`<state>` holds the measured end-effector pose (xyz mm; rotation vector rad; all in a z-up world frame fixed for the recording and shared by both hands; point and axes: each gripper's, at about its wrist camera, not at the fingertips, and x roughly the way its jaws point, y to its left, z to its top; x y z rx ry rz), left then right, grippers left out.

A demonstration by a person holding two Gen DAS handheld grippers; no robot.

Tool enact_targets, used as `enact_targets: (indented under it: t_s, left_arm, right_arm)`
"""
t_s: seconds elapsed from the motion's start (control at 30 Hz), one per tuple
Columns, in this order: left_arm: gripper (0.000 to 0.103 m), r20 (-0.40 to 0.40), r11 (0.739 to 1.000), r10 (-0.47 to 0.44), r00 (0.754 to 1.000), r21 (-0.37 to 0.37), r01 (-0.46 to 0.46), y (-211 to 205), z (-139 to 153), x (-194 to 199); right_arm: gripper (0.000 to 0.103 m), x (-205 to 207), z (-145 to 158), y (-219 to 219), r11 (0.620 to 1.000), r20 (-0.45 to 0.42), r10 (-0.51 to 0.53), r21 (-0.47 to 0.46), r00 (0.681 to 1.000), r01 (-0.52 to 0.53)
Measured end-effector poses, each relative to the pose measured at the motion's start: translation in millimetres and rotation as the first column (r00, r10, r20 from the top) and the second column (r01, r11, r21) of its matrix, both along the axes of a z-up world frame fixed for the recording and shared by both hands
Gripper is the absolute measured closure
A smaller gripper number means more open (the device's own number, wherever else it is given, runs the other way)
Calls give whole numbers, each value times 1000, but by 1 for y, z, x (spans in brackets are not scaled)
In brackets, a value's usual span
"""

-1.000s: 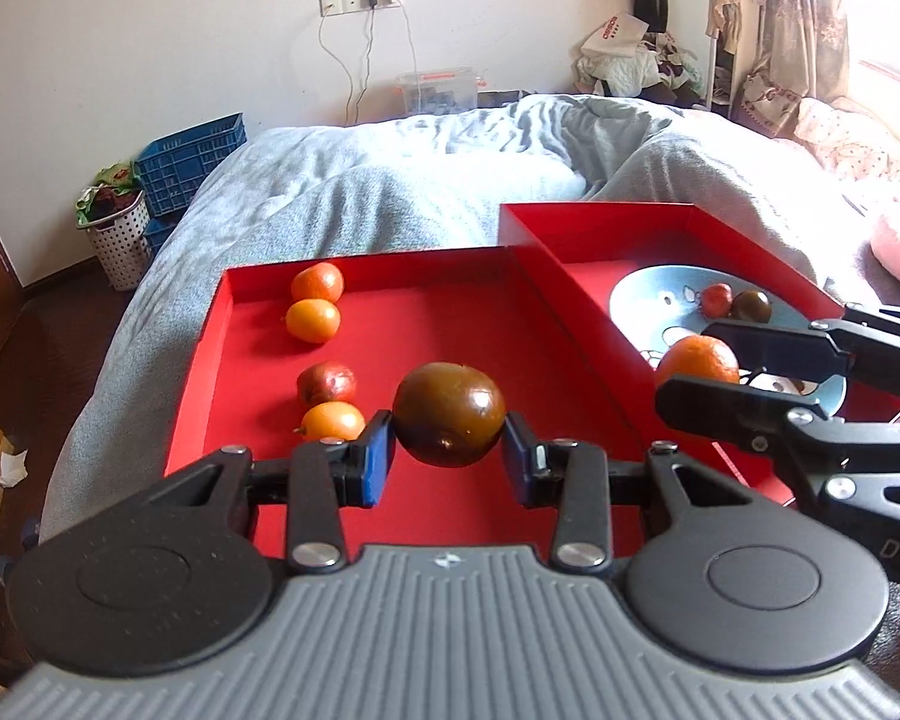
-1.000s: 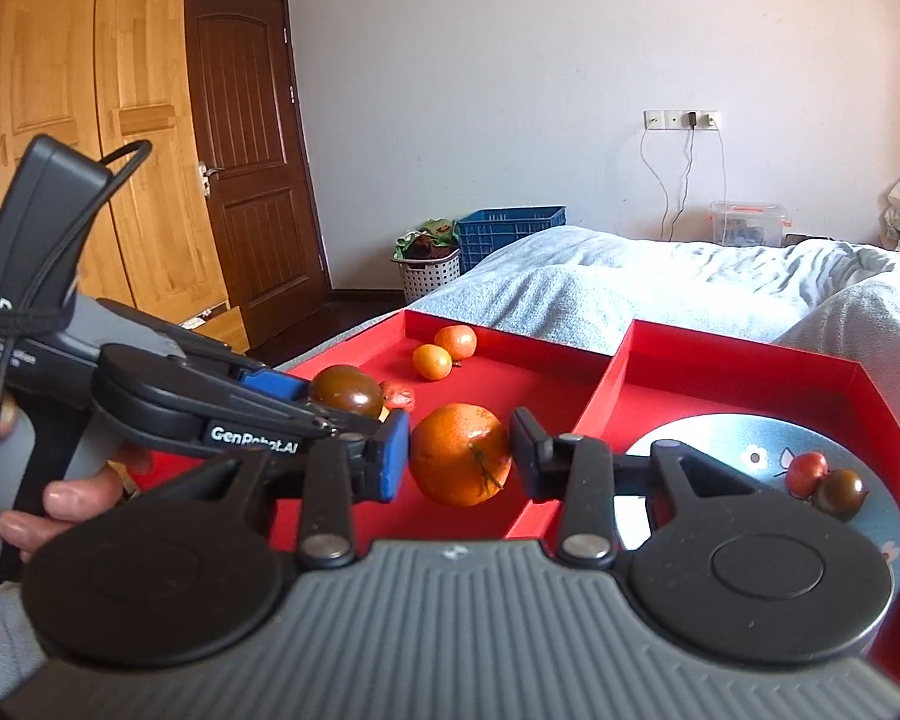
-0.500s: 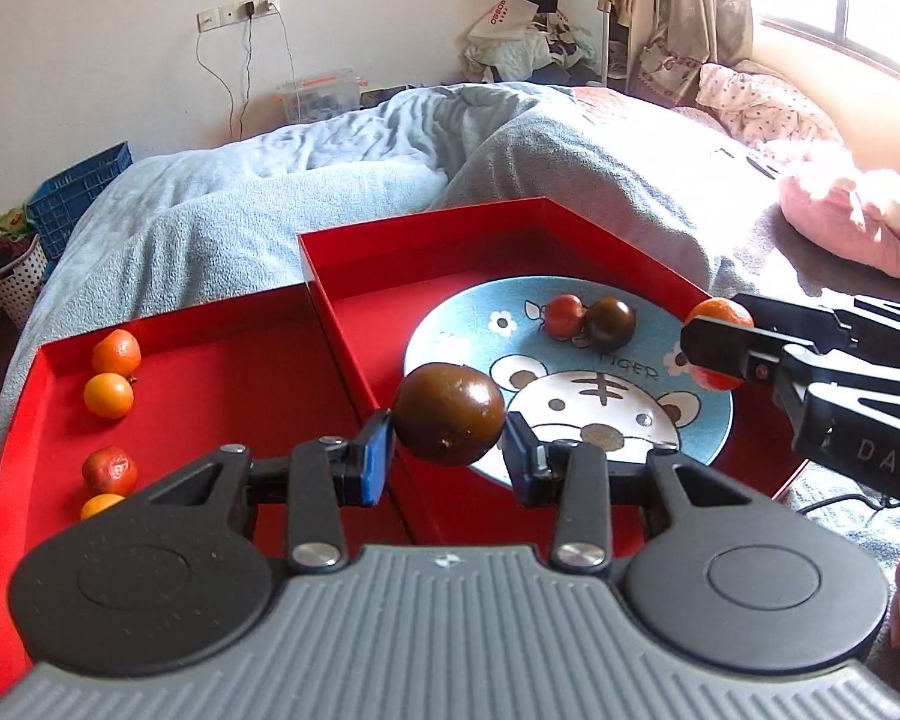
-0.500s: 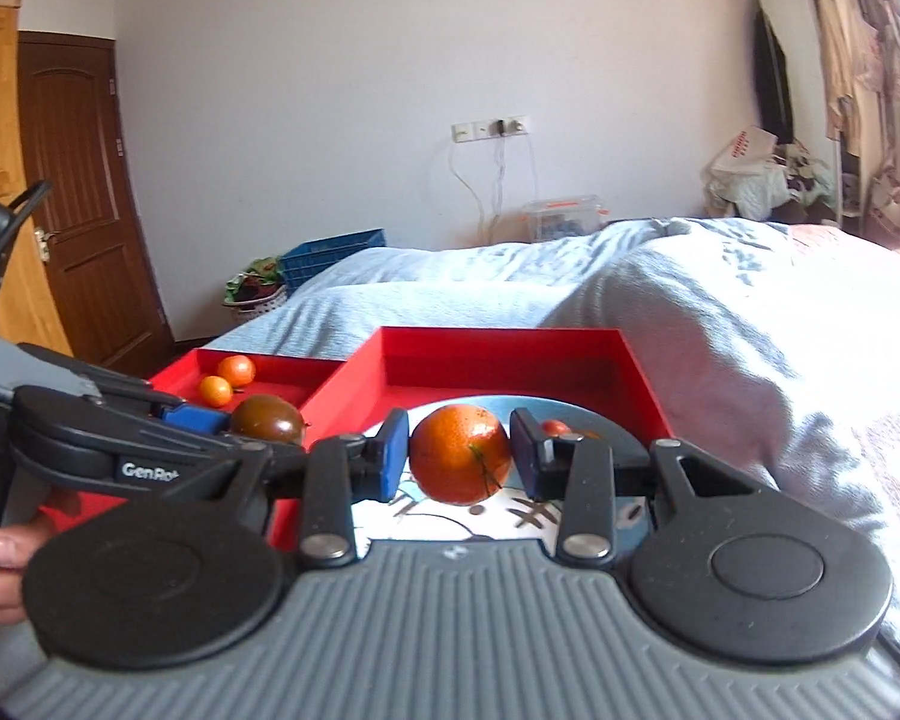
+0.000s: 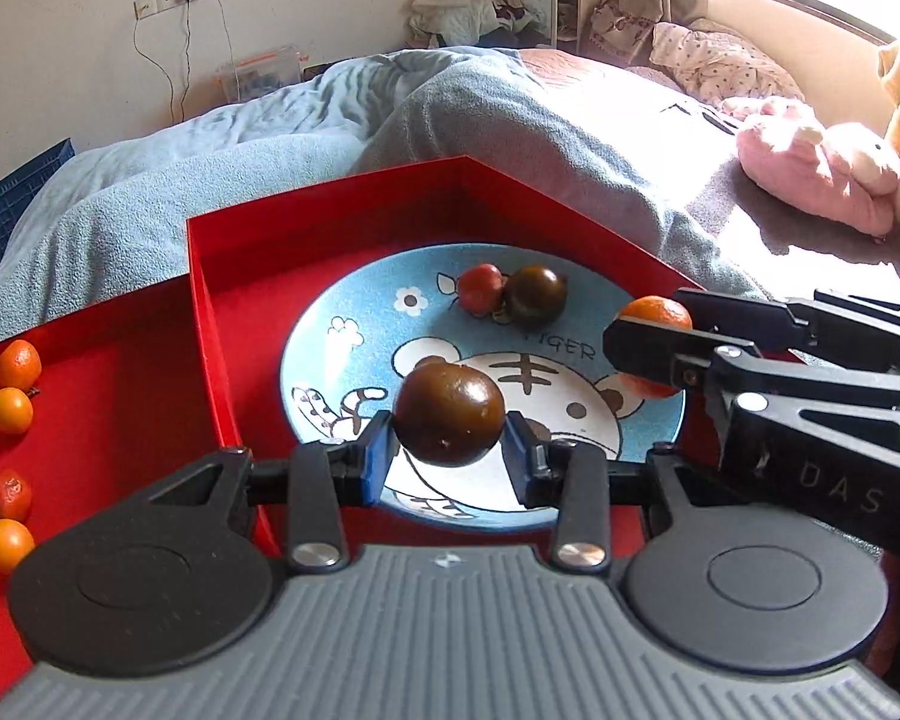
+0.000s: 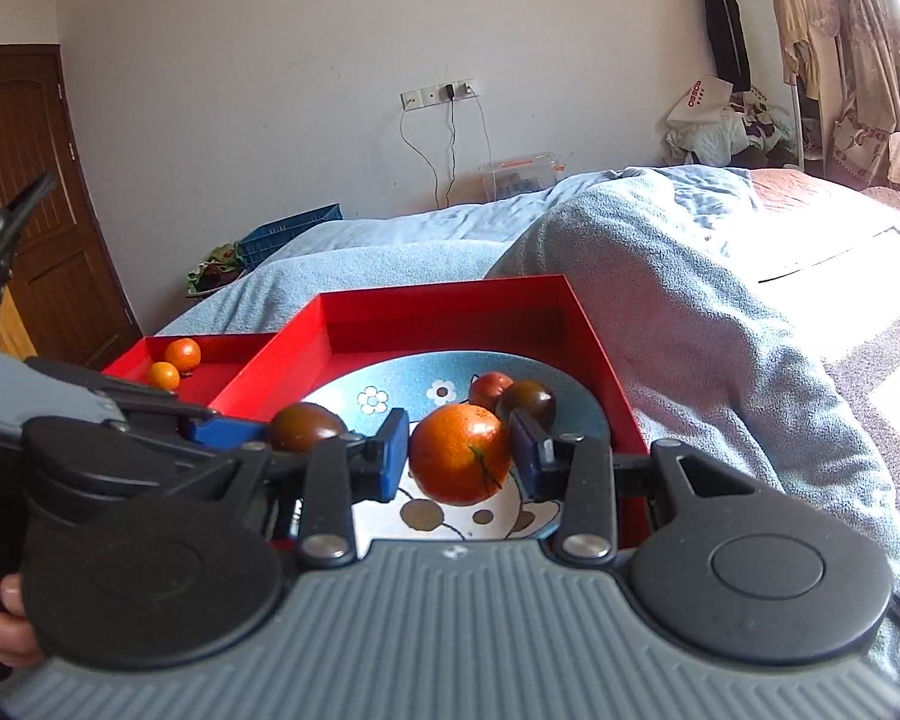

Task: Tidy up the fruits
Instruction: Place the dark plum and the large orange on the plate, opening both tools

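Left wrist view is showing the left gripper (image 5: 450,455) pinching a dark tomato (image 5: 449,414) directly above the tiger plate (image 5: 354,354), while the right gripper (image 6: 461,459) is clamping an orange (image 6: 461,455) over the plate's right edge.

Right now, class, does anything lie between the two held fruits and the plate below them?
Nothing visible does. The left gripper holds a dark tomato and the right gripper an orange over bare parts of the blue plate; two small tomatoes sit at its far side.
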<state>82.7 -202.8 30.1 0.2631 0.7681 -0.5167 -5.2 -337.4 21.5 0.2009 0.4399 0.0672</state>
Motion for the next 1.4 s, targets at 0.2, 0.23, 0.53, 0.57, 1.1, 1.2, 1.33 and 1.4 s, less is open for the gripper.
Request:
enact_targets:
  t_s: [0.2, 0.23, 0.53, 0.57, 1.1, 1.2, 1.33, 1.4]
  left_arm:
    - [58, 12, 1000, -17, 1000, 18, 17, -5, -10, -2]
    - [58, 12, 1000, -19, 1000, 18, 19, -5, -10, -2]
    - [38, 51, 999, -50, 997, 11, 50, 6, -2, -25]
    - [38, 52, 999, -48, 998, 2, 48, 10, 0, -29]
    - [33, 114, 986, 95, 989, -149, -77, 93, 43, -67]
    - [33, 116, 979, 145, 983, -162, -125, 114, 45, -65]
    - [33, 110, 969, 204, 973, -167, -184, 138, 44, -60]
    - [33, 101, 961, 232, 967, -176, -213, 151, 42, -58]
  right_arm:
    - [63, 6, -4, 0, 1000, -22, 10, 12, 1000, -9]
    - [63, 5, -4, 0, 1000, -25, 10, 16, 1000, -9]
    - [63, 11, -11, -6, 998, -59, 12, 58, 998, -8]
    - [63, 12, -12, -5, 998, -64, 15, 57, 998, -11]
    - [62, 47, -15, 8, 998, -155, 54, -22, 986, -59]
    - [61, 50, -13, 9, 998, -158, 55, -29, 986, -61]
    - [48, 52, -8, 16, 996, -143, 68, -53, 987, -77]
    - [45, 50, -2, 19, 994, -115, 73, -72, 991, -81]
